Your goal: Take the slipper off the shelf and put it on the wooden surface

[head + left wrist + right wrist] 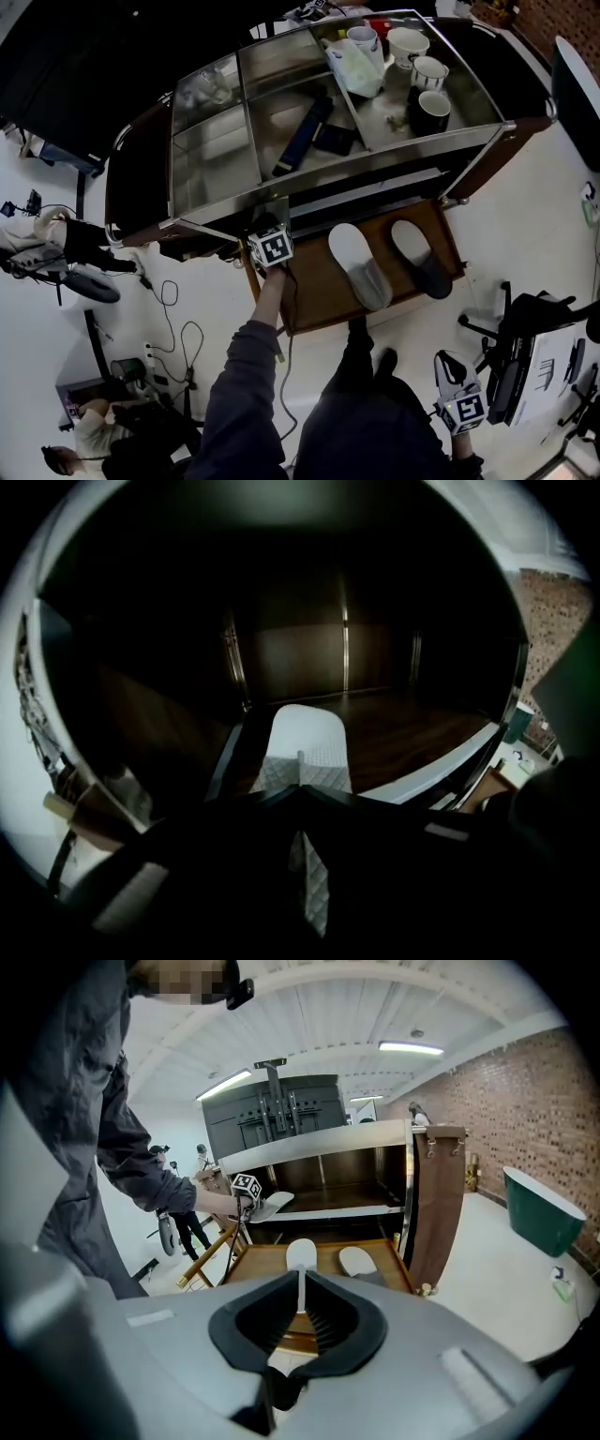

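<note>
White quilted slipper (305,738) is still at the dark shelf (412,728), and the left gripper (298,789) is clamped on its near end. Below and to the right of this gripper, a grey slipper (359,265) and a darker slipper (420,258) lie side by side on the wooden surface (314,305). Above it, mugs (419,70) stand on the steel cart top (211,155). The right gripper (301,1279), jaws together and empty, hangs well back over the white floor (525,216).
</note>
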`<control>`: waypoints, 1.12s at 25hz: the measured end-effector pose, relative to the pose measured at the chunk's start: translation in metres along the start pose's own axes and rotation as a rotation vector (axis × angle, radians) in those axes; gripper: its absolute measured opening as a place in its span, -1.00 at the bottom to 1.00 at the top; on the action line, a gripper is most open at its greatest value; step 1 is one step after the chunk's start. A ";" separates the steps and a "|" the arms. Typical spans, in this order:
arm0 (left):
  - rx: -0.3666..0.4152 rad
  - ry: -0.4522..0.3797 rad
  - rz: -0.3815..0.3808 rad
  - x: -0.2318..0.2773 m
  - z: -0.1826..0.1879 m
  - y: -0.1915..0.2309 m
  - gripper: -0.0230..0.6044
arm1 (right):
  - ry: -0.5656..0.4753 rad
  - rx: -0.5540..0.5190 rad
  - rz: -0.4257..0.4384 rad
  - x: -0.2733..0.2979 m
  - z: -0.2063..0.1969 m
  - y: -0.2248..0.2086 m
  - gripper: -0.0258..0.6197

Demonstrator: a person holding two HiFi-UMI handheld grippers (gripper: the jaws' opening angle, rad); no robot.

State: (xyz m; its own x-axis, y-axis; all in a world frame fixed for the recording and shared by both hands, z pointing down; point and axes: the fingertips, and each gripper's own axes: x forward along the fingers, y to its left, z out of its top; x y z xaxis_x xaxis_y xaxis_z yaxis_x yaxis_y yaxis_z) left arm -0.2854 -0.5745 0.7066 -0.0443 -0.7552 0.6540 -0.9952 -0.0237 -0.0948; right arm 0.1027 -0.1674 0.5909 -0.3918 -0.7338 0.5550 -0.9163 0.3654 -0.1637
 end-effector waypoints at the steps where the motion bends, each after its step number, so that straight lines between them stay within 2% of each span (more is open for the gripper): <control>1: -0.017 -0.010 -0.010 -0.017 -0.002 -0.005 -0.85 | -0.001 -0.003 0.008 -0.003 -0.003 0.001 -0.90; 4: -0.083 -0.014 -0.068 -0.073 -0.029 -0.032 -0.85 | -0.009 -0.032 0.042 -0.013 -0.015 0.004 -0.91; 7: -0.159 0.023 -0.080 -0.124 -0.096 -0.059 -0.85 | -0.033 -0.073 0.067 -0.033 -0.028 0.009 -0.91; 10: -0.296 0.088 -0.040 -0.157 -0.182 -0.078 -0.85 | -0.058 -0.122 0.074 -0.070 -0.043 0.014 -0.91; 12: -0.385 0.118 -0.001 -0.160 -0.234 -0.083 -0.85 | -0.057 -0.138 0.061 -0.101 -0.055 0.014 -0.91; 15: -0.474 0.140 0.038 -0.147 -0.276 -0.085 -0.69 | -0.054 -0.152 0.028 -0.138 -0.071 0.008 -0.92; 17: -0.471 0.103 0.011 -0.150 -0.273 -0.087 -0.38 | -0.060 -0.163 0.019 -0.156 -0.080 0.005 -0.92; 18: -0.434 0.077 -0.013 -0.158 -0.266 -0.089 -0.27 | -0.066 -0.163 0.019 -0.163 -0.083 0.004 -0.92; 20: -0.339 0.014 -0.057 -0.188 -0.250 -0.097 -0.28 | -0.076 -0.161 0.027 -0.172 -0.088 0.006 -0.92; 22: -0.294 -0.063 -0.112 -0.238 -0.239 -0.107 -0.36 | -0.096 -0.171 0.050 -0.175 -0.089 0.011 -0.92; 26: -0.287 -0.191 -0.224 -0.369 -0.244 -0.127 -0.56 | -0.163 -0.195 0.140 -0.170 -0.082 0.038 -0.92; 28: -0.295 -0.226 -0.278 -0.431 -0.254 -0.139 -0.58 | -0.182 -0.198 0.200 -0.161 -0.085 0.053 -0.92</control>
State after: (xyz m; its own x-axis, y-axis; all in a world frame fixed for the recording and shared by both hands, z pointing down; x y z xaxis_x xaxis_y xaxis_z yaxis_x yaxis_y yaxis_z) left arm -0.1501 -0.0792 0.6285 0.2156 -0.8710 0.4414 -0.9503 -0.0831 0.3001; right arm 0.1243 0.0187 0.5619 -0.5870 -0.7198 0.3706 -0.7928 0.6038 -0.0829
